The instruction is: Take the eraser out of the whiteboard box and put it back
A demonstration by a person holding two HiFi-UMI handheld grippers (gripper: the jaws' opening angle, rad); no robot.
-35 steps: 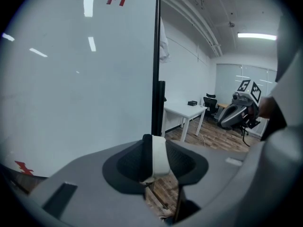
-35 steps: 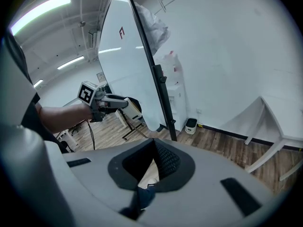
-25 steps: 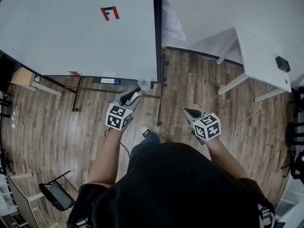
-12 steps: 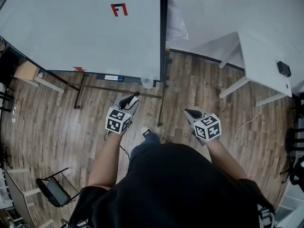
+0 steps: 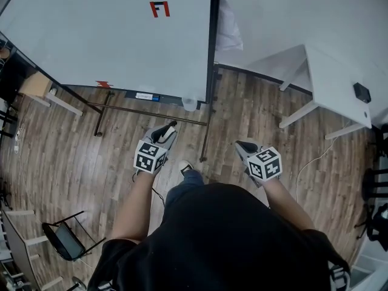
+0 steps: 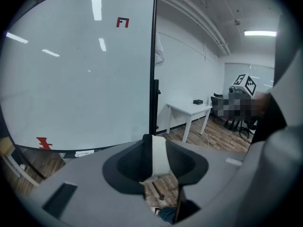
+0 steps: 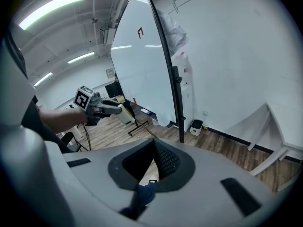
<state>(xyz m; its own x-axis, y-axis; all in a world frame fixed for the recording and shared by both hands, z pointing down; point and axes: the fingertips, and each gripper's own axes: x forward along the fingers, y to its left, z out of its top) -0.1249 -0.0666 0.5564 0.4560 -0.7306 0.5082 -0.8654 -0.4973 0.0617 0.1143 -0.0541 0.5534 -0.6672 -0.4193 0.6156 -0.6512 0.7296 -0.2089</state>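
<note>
A white eraser [image 6: 159, 157] sits upright between the pads of my left gripper [image 6: 155, 142], which is shut on it. In the head view that left gripper [image 5: 167, 130] hangs over the wooden floor, a short way back from the small translucent whiteboard box [image 5: 190, 104] at the lower right corner of the whiteboard [image 5: 121, 35]. The right gripper view shows the left gripper [image 7: 113, 109] from the side, the pale eraser [image 7: 125, 113] sticking out of it. My right gripper [image 5: 244, 145] stays at the right, jaws together and nothing in them, as the right gripper view [image 7: 154, 144] also shows.
The whiteboard's black stand legs [image 5: 206, 139] cross the floor ahead of both grippers. A white table [image 5: 339, 83] with a small black object [image 5: 362, 93] stands at the right. A black chair [image 5: 63, 238] is at the lower left. A small white bin [image 7: 196, 126] sits by the wall.
My left gripper has drawn back from the whiteboard box, toward the person, with the eraser still in it. The right gripper has hardly moved.
</note>
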